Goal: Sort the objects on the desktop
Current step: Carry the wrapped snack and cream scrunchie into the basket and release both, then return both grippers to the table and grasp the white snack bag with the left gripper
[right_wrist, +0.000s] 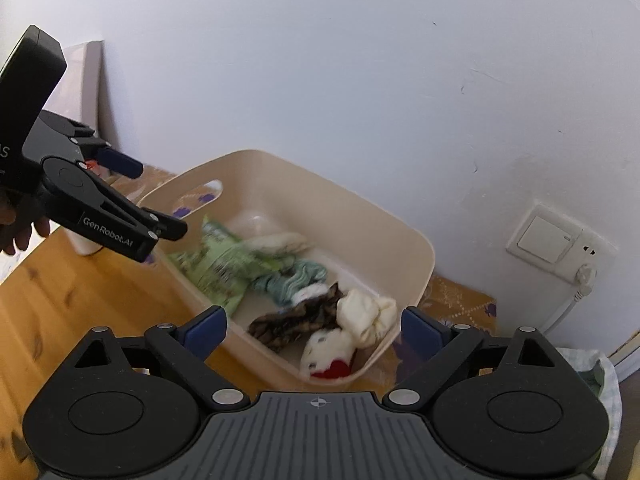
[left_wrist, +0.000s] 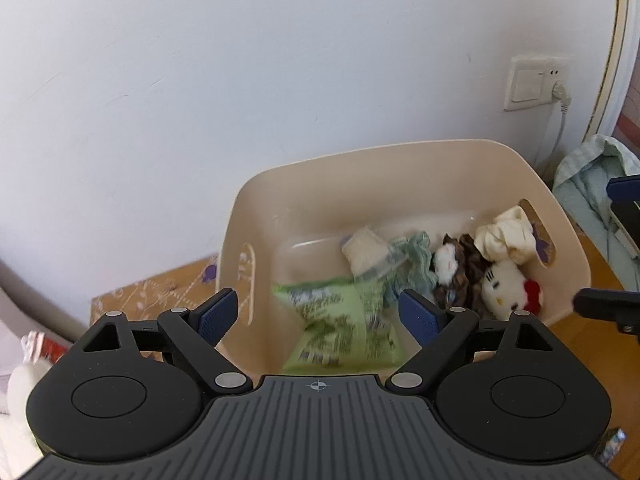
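While the left gripper (left_wrist: 318,316) looks down from its own camera, its two blue fingers (left_wrist: 218,314) are spread wide and pinch nothing. Past them, at 12 o'clock, a cream bin (left_wrist: 256,200) sits by the white wall (left_wrist: 240,60). A green packet (left_wrist: 340,320) lies in the bin, right beyond the open fingers and a bit blurry. At 1 o'clock from the packet are a teal cloth (left_wrist: 416,256), a brown patterned cloth (left_wrist: 464,276), a cream cloth bundle (left_wrist: 506,238) and a white cat toy (left_wrist: 506,288) with a red bow. A wall switch (left_wrist: 536,82) with a plug is up at 2 o'clock.

From the right wrist camera, the right gripper (right_wrist: 314,330) also has its fingers (right_wrist: 204,330) wide apart, holding nothing. The bin (right_wrist: 416,264) stands on a wooden table (right_wrist: 80,300) just ahead. Inside, the green packet (right_wrist: 220,264) is at 11 o'clock, the brown cloth (right_wrist: 296,320) and the cat toy (right_wrist: 328,354) are close at 12 o'clock. The left gripper (right_wrist: 162,200) hangs at 10 o'clock, over the bin's left edge, held by a hand (right_wrist: 20,232).
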The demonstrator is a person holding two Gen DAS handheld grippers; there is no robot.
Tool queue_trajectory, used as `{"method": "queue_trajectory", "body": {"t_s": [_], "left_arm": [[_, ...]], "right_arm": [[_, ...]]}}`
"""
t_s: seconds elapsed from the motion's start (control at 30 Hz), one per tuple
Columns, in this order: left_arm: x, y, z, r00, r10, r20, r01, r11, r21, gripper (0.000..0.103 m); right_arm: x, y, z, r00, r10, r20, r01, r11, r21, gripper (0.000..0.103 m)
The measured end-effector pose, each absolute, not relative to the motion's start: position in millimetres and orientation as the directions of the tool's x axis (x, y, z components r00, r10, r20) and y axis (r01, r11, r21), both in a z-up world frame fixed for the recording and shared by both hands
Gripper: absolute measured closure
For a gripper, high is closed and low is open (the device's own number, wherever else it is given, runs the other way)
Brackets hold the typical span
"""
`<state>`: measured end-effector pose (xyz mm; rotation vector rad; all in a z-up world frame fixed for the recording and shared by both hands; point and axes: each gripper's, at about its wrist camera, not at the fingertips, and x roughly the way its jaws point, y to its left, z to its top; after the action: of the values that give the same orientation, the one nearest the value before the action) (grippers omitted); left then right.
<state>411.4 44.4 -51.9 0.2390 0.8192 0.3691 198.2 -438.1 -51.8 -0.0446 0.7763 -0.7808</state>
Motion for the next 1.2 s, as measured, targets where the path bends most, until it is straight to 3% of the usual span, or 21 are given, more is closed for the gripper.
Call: {"method": "queue_trajectory", "body": {"t_s": [0.17, 0.5, 0.9, 1.2], "left_arm": [[372.0, 41.9, -47.2, 0.628, 0.405, -0.665, -0.213, 0.911, 0.354, 0.014], [293.7, 16.0, -44.9, 0.635, 0.346, -0.690, -0.152, 0.932, 0.328, 0.014], [229.9, -0.3, -91.9, 0.546, 0.269, -0.794, -0.056, 0.957, 0.285, 0.014], [212.5, -22.3, -124.2, 0.494, 0.201, -0.846, 0.021, 0.970, 0.242, 0.014]], "right_arm": [[184.9, -402.5, -54.2, 0.468, -0.635, -0.614, 0.584, 0.744, -0.325, 0.000], [160.0, -362.0, -72.9, 0.448, -0.593, -0.669, 0.524, 0.781, -0.341, 0.000], [130.8, -352.0, -116.7, 0.375, -0.500, -0.781, 0.500, 0.818, -0.284, 0.000], [127.3, -351.4, -153.6, 0.342, -0.349, -0.873, 0.412, 0.890, -0.194, 0.000]]}}
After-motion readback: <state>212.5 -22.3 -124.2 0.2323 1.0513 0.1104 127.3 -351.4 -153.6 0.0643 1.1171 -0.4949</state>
